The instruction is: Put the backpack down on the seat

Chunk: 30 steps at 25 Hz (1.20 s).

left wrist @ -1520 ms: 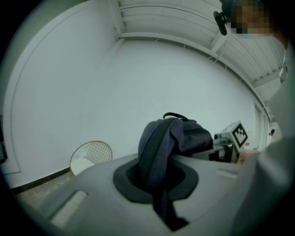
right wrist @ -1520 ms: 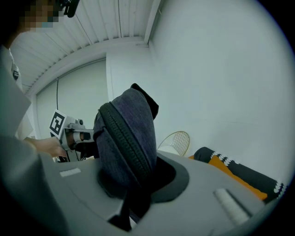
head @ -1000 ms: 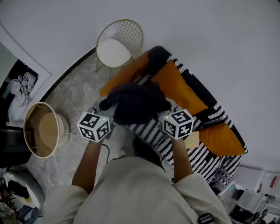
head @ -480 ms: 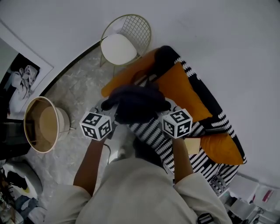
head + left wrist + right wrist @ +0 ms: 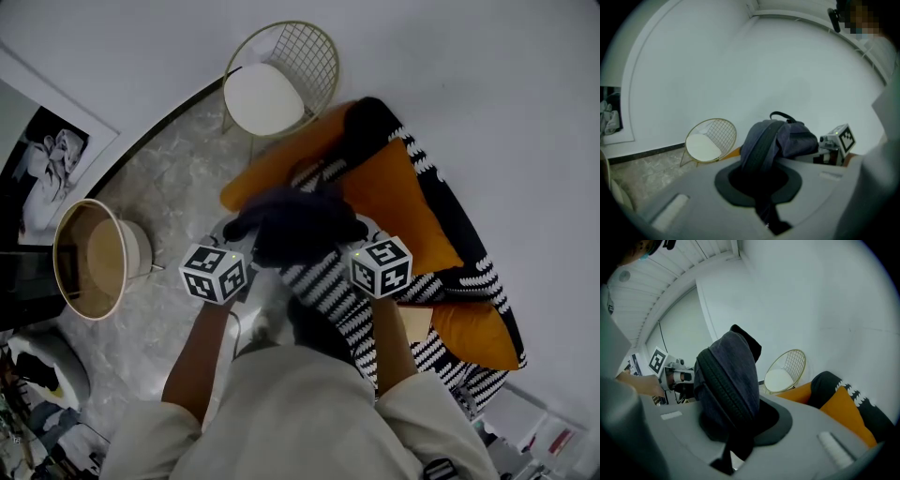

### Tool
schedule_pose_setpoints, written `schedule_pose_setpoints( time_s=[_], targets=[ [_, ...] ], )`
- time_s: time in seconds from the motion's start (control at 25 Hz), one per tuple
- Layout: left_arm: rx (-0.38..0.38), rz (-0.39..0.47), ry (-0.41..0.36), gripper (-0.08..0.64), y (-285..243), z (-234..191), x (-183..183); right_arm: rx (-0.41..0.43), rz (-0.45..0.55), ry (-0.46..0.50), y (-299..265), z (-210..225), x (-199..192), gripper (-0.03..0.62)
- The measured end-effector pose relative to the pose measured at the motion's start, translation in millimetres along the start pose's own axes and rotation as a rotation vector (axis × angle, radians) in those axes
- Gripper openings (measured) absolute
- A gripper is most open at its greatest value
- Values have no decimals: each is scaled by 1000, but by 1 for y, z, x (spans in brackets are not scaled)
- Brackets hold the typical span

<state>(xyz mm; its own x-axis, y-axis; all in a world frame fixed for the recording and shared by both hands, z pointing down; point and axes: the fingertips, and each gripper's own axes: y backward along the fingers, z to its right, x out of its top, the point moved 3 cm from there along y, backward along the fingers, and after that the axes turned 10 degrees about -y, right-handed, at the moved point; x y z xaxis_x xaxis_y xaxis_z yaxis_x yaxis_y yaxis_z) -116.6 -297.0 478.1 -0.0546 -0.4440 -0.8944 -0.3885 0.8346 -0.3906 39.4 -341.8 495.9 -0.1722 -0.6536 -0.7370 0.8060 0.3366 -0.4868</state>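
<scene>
Head view: the dark backpack (image 5: 295, 225) hangs between the left hand-held gripper (image 5: 236, 255) and the right hand-held gripper (image 5: 356, 251), over the striped sofa seat (image 5: 333, 291). Left gripper view: the jaws are clamped on a backpack strap (image 5: 761, 150). Right gripper view: the jaws grip the backpack's zippered edge, with an orange cushion (image 5: 843, 411) beyond.

backpack (image 5: 295, 220): one
grippers: two, left gripper (image 5: 761, 197) and right gripper (image 5: 733, 446)
wire chair (image 5: 281, 80): one
sofa (image 5: 323, 286): one
orange cushions (image 5: 398, 202): three

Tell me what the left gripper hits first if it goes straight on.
The left gripper is shut on the backpack strap; past that, probably the sofa's orange end, with the wire chair behind. Depth is unclear.
</scene>
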Motion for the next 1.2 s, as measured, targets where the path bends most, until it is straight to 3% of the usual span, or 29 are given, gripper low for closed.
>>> schedule_pose_setpoints(
  time_s=[0.8,1.2],
  targets=[
    [38,-114,162,9,-96,-48,-64,5,-128,-69,-83,99,-27,57],
    [61,-180,216,9,-152,-77,-106,12,-174,-166,-134,157,-57,57]
  ],
)
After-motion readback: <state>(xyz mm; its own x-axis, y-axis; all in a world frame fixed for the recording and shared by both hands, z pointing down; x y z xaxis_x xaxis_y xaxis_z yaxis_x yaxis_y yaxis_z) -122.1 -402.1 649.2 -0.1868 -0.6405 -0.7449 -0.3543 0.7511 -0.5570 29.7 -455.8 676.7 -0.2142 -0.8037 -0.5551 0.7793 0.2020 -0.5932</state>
